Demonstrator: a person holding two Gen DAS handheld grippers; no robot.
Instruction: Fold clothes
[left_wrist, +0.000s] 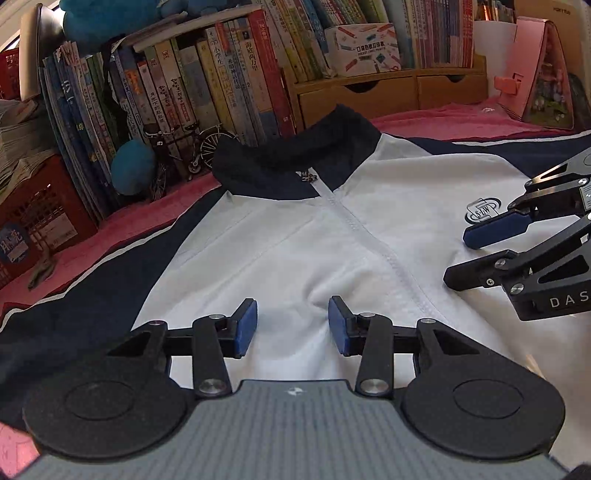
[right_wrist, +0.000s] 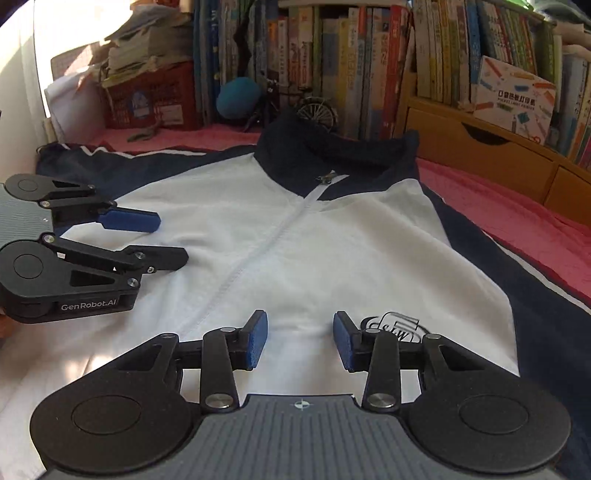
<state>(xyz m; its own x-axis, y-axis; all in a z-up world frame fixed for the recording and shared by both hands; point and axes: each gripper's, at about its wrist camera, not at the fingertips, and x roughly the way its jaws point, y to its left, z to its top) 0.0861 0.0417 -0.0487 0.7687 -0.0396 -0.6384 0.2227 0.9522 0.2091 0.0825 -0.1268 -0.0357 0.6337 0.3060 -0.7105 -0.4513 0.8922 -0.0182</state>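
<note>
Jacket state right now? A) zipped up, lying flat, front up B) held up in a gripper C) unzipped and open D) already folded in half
A: the jacket lies spread on the pink cover, zipper closed to the collar; the left gripper and right gripper are both open.

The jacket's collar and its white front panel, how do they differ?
The collar is dark navy; the front panel is white. The collar stands up in a rumpled ridge at the far end, while the front panel lies spread flat, with a logo printed on it. The zipper runs through both.
</note>
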